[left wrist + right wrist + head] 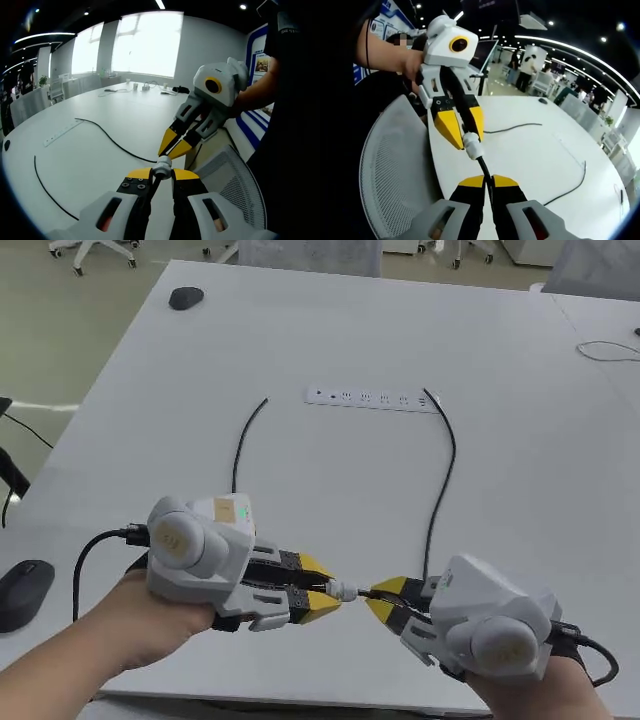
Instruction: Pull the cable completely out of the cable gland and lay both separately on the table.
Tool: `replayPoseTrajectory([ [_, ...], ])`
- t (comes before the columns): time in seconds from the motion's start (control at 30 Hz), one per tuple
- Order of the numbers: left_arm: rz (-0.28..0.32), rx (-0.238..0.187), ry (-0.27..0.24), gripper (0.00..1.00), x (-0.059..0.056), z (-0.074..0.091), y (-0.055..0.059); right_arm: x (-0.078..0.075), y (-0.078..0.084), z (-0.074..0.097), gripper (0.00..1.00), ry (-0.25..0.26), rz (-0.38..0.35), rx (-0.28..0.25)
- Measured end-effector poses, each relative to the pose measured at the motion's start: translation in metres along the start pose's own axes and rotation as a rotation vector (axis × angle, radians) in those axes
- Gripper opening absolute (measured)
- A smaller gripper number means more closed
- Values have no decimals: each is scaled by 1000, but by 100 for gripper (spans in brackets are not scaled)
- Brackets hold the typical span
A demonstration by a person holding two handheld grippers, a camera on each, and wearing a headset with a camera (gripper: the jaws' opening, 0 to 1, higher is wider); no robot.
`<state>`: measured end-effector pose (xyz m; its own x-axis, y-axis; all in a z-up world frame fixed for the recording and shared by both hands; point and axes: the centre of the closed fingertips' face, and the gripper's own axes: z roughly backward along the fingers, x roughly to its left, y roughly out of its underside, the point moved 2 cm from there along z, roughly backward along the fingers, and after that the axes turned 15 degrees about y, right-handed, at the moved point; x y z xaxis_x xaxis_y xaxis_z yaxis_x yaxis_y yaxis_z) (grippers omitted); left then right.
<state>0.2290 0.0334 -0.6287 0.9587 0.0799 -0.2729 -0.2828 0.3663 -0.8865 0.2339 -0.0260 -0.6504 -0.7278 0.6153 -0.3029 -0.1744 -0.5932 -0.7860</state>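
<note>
Nearest to us, the left hand-held gripper (322,598) had its yellow-tipped jaws closed on the small white cable gland (345,592), pinching it at the very tips, with the gland's free end poking out toward the other tool. Facing it tip to tip, the right hand-held gripper (385,602) had its jaws pressed together on the black cable (441,488), just beside the spot where that cable met the gland. In the right gripper view a short stretch of cable ran from the jaws straight into the gland's end; we could not make out how deep it sat inside, though it looked to be seated in the gland. Both tools were held over the near edge of the white surface (320,480), and the gland hung between them, off the surface. Past the right hand-held gripper the cable ran away across the surface in a gentle curve, its far end lying close to the right end of a white power strip (372,398). A second black cable (240,440) lay apart to the left, curving toward the left hand-held gripper. A dark computer mouse (185,297) sat at the far left of the surface, well apart from everything else.
</note>
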Motion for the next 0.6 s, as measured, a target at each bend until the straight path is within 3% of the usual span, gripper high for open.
replayPoseTrajectory([
  [0.03,0,-3,2,15,0,0,-1,-1,0,0,0,-2,-25,-2],
  [0.17,0,-3,-3,15,0,-1,-1,-6,8,-1,0,13,-2,16],
  [0.37,5,-6,-6,15,0,-2,0,-20,23,-1,0,59,-55,54],
  [0.5,7,-8,-6,15,-1,-4,0,-27,37,-2,0,97,-152,105],
  [0.6,7,-5,-5,15,-2,-6,1,-24,42,-4,0,88,-224,126],
])
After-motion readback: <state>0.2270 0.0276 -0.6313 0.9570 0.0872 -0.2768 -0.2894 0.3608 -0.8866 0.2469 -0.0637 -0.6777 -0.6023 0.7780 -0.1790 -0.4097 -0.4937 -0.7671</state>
